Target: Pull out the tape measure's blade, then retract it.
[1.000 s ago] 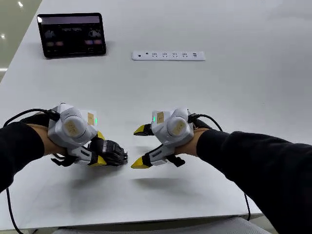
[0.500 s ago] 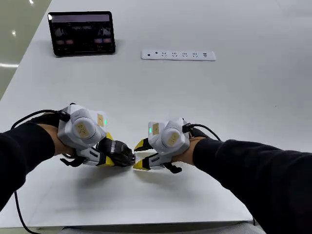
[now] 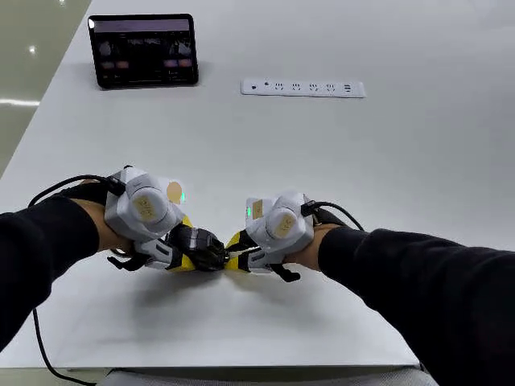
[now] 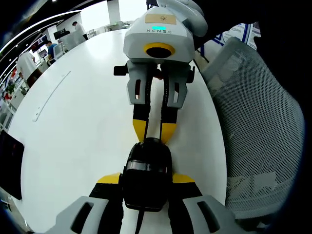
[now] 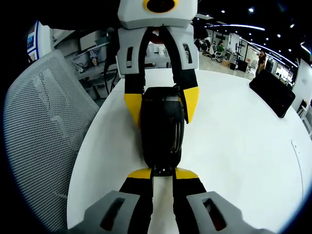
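Black tape measure (image 3: 201,248) sat clamped by its case sides in left tongs (image 3: 187,251), near front edge of white counter (image 3: 322,161). Judged: case steadied so blade could be drawn away. Right tongs (image 3: 233,251) faced it, tips at case mouth, drawn nearly together. Blade hook hidden behind yellow tips; could not tell whether pinched. No blade seen out. Case-to-counter contact unclear.
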The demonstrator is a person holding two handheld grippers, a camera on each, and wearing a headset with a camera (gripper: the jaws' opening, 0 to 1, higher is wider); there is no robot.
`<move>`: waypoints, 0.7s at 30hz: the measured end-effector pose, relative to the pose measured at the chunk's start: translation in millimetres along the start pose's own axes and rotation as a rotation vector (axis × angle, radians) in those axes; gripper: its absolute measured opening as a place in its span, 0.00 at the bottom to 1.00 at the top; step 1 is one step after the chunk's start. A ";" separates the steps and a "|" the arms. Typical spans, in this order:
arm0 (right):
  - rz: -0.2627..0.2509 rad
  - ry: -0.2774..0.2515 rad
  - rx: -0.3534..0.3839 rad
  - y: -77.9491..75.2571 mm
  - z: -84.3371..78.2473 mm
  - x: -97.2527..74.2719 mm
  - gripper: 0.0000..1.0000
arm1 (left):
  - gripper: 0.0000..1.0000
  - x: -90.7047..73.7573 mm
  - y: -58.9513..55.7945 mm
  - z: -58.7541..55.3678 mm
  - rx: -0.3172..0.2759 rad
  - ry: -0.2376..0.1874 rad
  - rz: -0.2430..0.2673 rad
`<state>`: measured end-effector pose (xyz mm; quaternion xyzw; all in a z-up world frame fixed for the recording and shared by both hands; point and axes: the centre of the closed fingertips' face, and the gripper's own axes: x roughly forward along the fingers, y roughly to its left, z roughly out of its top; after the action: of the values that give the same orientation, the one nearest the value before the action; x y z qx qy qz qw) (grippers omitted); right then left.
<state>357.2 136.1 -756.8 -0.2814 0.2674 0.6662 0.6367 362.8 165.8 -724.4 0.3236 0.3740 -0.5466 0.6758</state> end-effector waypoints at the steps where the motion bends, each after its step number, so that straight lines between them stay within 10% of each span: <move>1: 0.003 0.007 0.006 0.7 -0.1 -0.2 0.09 | 0.31 0.0 0.0 -0.1 -0.003 0.001 0.000; 21: 0.016 0.021 -0.005 0.9 -8.3 -9.9 0.08 | 0.31 0.9 -0.9 0.8 -0.025 0.000 0.000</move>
<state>356.9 123.2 -755.5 -0.2880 0.2748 0.6689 0.6278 362.2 164.5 -724.8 0.3152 0.3805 -0.5418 0.6799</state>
